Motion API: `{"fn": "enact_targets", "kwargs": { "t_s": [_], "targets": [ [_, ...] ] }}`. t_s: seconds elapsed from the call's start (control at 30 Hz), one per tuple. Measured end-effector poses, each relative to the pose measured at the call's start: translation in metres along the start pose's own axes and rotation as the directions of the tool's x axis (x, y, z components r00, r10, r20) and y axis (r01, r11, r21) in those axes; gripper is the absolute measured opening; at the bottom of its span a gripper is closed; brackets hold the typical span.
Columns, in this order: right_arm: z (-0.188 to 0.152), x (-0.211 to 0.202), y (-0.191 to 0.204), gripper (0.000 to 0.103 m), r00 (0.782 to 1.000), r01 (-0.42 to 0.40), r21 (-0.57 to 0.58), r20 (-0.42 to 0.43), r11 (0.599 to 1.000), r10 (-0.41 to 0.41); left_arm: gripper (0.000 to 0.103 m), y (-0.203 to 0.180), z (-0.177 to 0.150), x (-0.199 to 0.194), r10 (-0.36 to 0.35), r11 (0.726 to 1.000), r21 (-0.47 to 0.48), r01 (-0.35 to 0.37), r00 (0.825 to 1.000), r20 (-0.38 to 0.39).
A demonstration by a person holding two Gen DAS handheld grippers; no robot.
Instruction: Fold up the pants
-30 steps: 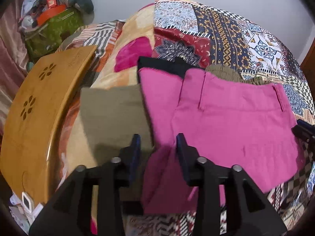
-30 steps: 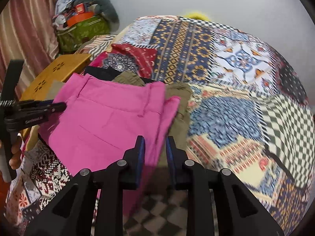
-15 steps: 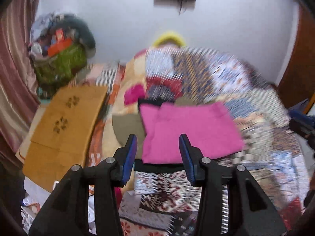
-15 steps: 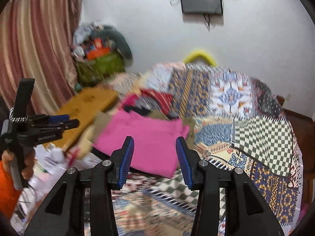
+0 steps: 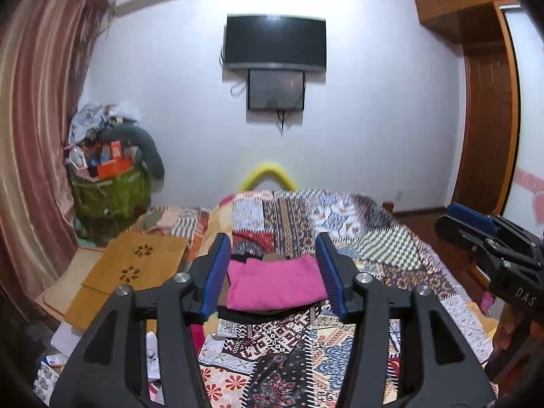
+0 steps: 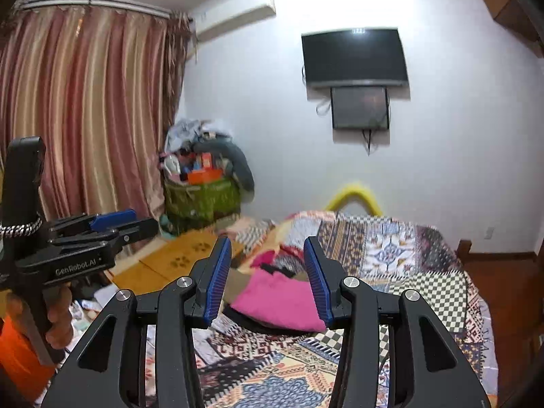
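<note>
The pink pants [image 5: 275, 285] lie folded in a flat rectangle on the patchwork bedspread [image 5: 374, 234], on top of dark and olive garments [image 5: 272, 256] whose edges peek out. My left gripper [image 5: 272, 238] hangs well back from them and above the bed; its jaws are opening with nothing between them. My right gripper [image 6: 267, 241] is also drawn back and open, and the pink pants [image 6: 278, 299] show far off through its gap. Each gripper appears at the edge of the other's view, held by a hand [image 6: 57, 319].
A wooden lap table [image 5: 136, 265] lies left of the bed, with papers on the floor below it. A green basket [image 5: 112, 193] piled with clutter stands by the curtain [image 6: 85, 119]. Two screens [image 5: 275, 47] hang on the far wall. A wooden wardrobe [image 5: 486, 119] stands at the right.
Both grippers have pulled back and up from the pink pants and levelled toward the far wall. Both pairs of jaws stand wider. The pants stay folded on the pile.
</note>
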State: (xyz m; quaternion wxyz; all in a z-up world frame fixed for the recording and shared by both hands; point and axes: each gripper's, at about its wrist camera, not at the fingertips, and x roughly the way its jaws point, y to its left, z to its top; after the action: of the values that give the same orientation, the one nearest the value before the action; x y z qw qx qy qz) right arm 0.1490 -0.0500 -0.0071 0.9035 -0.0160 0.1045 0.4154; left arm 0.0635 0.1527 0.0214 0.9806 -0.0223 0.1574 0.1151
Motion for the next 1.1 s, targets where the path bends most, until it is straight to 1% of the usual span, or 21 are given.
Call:
{"fn": "enact_targets", "kwargs": {
  "t_s": [0.03,0.1,0.13,0.17,0.2,0.23,0.27,0.3,0.37,0.47,0.67,0.9,1.1],
  "targets": [
    [0.0,-0.009,0.004,0.041,1.0,-0.002,0.004,0.014,1.0,0.002,0.06,-0.002,-0.001,-0.01,0.004,1.0,0.0,-0.004,1.0,0.017],
    [-0.002,-0.022,0.009,0.047,0.999,-0.001,0.021,0.036,1.0,0.0,0.071,-0.005,-0.004,-0.028,-0.007,1.0,-0.008,0.007,0.999,0.04],
    [-0.003,-0.027,0.01,0.055,0.999,0.001,0.029,0.046,1.0,-0.003,0.073,-0.005,-0.005,-0.033,-0.011,1.0,-0.012,0.011,0.999,0.044],
    [-0.004,-0.032,0.012,0.062,0.998,0.01,0.036,0.057,0.999,-0.012,0.078,-0.005,-0.006,-0.039,-0.01,1.0,-0.015,0.011,0.999,0.052],
    [-0.005,-0.035,0.012,0.065,0.997,0.019,0.043,0.068,0.999,-0.022,0.086,-0.006,-0.006,-0.044,-0.007,1.0,-0.016,0.008,0.998,0.058],
    [-0.005,-0.036,0.013,0.072,0.997,0.026,0.047,0.076,0.999,-0.029,0.09,-0.006,-0.008,-0.048,0.0,1.0,-0.016,0.001,0.998,0.065],
    [-0.006,-0.039,0.014,0.081,0.996,0.035,0.058,0.084,0.998,-0.04,0.097,-0.006,-0.008,-0.051,0.004,1.0,-0.016,-0.002,0.997,0.073],
    [-0.007,-0.041,0.013,0.085,0.995,0.044,0.066,0.09,0.997,-0.05,0.101,-0.006,-0.009,-0.053,-0.006,1.0,-0.014,0.007,0.997,0.08],
    [-0.009,-0.045,0.015,0.094,0.991,0.075,0.068,0.108,0.995,-0.082,0.103,-0.004,-0.011,-0.057,-0.012,1.0,-0.019,0.013,0.996,0.091],
    [-0.009,-0.045,0.016,0.102,0.989,0.1,0.062,0.102,0.993,-0.106,0.103,0.001,-0.013,-0.059,0.005,0.999,-0.037,-0.001,0.996,0.093],
    [-0.012,-0.045,0.013,0.102,0.99,0.109,0.073,0.084,0.991,-0.115,0.103,0.001,-0.017,-0.061,0.014,0.999,-0.047,-0.01,0.996,0.085],
    [-0.018,-0.055,0.017,0.102,0.989,0.113,0.065,0.087,0.991,-0.118,0.103,0.0,-0.02,-0.057,0.019,0.999,-0.045,-0.016,0.997,0.071],
    [-0.02,-0.055,0.017,0.102,0.989,0.116,0.064,0.085,0.991,-0.121,0.103,0.001,-0.022,-0.055,0.017,0.999,-0.05,-0.014,0.998,0.068]
  ]
}}
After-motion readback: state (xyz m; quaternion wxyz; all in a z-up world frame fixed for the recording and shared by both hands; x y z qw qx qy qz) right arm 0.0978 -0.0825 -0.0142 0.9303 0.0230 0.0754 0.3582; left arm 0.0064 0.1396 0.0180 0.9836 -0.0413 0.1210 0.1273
